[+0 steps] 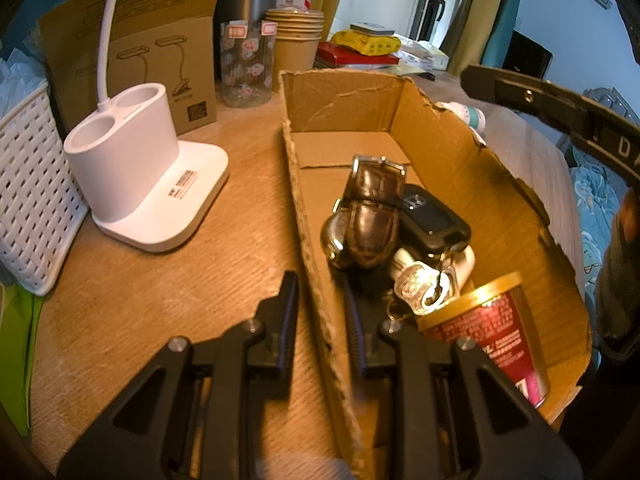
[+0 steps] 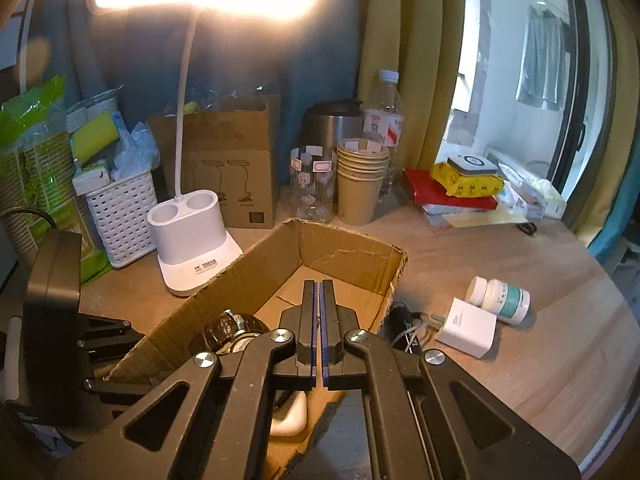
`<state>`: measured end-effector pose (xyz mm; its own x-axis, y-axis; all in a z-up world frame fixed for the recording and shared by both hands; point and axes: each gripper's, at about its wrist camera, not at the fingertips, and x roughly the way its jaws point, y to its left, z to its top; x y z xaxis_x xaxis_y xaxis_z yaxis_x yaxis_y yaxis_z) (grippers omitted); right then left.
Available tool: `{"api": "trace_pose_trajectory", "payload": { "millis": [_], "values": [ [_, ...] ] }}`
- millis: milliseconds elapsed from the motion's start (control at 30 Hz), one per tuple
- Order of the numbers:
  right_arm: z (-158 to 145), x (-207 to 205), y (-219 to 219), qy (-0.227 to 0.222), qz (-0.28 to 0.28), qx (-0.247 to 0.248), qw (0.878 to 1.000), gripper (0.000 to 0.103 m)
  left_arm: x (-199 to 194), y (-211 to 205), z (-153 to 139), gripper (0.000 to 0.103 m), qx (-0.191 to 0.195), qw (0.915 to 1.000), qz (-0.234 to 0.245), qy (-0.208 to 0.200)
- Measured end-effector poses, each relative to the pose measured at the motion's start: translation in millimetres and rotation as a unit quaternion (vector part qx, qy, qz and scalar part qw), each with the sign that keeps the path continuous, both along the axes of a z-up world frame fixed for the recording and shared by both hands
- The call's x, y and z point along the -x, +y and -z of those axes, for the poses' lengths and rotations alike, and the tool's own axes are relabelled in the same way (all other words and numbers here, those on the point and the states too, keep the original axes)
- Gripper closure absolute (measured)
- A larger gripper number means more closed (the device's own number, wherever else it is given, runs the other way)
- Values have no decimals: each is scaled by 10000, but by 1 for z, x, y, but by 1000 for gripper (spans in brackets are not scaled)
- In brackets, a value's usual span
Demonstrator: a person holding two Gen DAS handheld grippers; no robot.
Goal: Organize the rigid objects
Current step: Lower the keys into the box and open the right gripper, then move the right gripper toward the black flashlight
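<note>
left gripper (image 1: 320, 312) fingers clamped on cardboard box (image 1: 312, 280) wall; right gripper (image 2: 319, 316) fingers together, empty; labels unreadable

Brown-strapped watch (image 1: 362, 216), black car key (image 1: 430, 218), red tub (image 1: 494, 332) in cardboard box (image 1: 452, 152).

A home bedroom corner, wooden counter (image 2: 520, 360) crowded with a lit desk lamp (image 2: 192, 248), stacked paper cups (image 2: 360, 184), yellow curtains (image 2: 420, 60) at upper right, patterned bedding (image 1: 596, 216) at right edge.
</note>
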<state>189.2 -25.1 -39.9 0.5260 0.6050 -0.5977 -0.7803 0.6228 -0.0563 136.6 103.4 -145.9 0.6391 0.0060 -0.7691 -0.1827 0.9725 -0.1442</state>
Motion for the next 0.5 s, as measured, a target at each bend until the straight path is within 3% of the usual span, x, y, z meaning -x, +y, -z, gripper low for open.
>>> {"api": "trace_pose_trajectory", "payload": {
  "millis": [400,500],
  "values": [
    [-4,-28,-38,169,462,-312,9983,101,0,0,0,78,-2,10000,-1,0],
    [-4,-36,-49,187,613,-346,9973,96,0,0,0,78,-1,10000,-1,0]
  ]
}}
